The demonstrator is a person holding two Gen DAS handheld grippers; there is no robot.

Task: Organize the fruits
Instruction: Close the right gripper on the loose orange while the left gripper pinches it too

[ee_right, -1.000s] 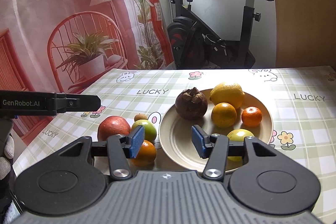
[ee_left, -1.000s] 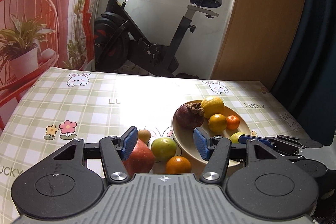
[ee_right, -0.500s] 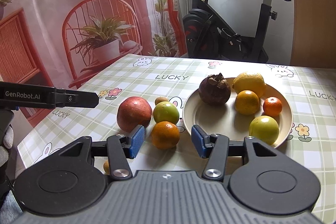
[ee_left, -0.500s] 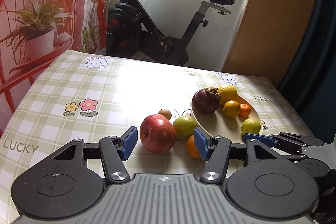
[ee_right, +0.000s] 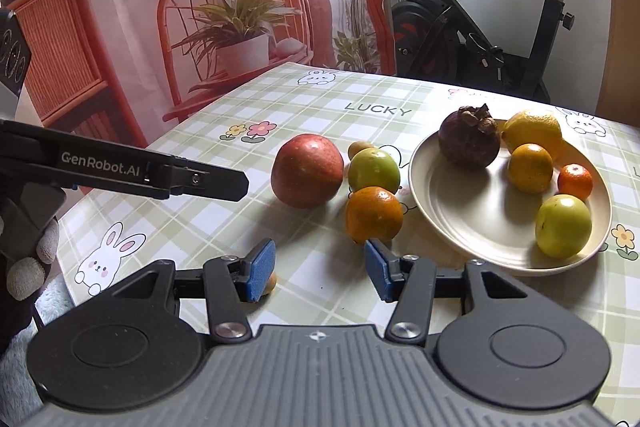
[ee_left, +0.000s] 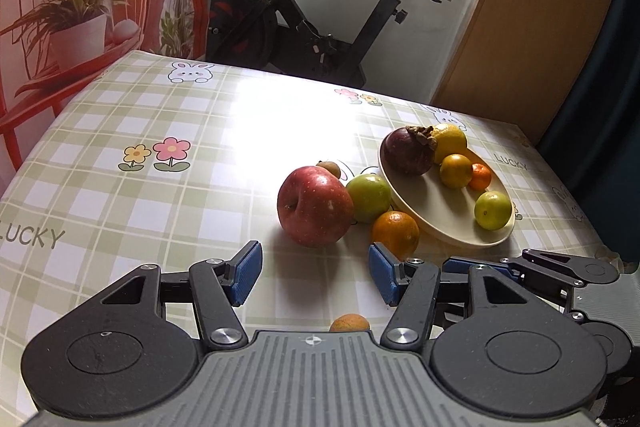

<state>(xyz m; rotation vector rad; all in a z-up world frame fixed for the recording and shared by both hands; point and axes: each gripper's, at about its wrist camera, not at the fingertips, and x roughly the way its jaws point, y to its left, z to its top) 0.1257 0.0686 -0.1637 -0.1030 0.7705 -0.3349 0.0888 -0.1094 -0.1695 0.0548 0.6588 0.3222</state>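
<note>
A cream plate (ee_right: 472, 223) (ee_left: 436, 223) holds a mangosteen (ee_right: 469, 138), a lemon (ee_right: 534, 129), an orange, a small tangerine and a green fruit (ee_right: 563, 226). On the cloth to its left lie a red apple (ee_left: 315, 206) (ee_right: 307, 170), a green apple (ee_left: 369, 198) (ee_right: 373, 170), an orange (ee_left: 396, 234) (ee_right: 374, 214) and a small brown fruit (ee_left: 330, 169). Another small orange fruit (ee_left: 349, 323) lies close under my left gripper (ee_left: 315, 277), which is open and empty short of the red apple. My right gripper (ee_right: 320, 275) is open and empty, just short of the orange.
The table wears a green checked cloth (ee_left: 160, 147) with rabbits and flowers. An exercise bike (ee_left: 320, 19) stands behind the far edge, a red printed backdrop (ee_right: 160, 7) to the left. A gloved hand (ee_right: 28, 259) holds the left gripper's body (ee_right: 132, 173) at left.
Both grippers have drawn back and up from the fruit. The fruits on the cloth, earlier partly hidden between the fingers, now lie ahead of them. Nothing was picked up.
</note>
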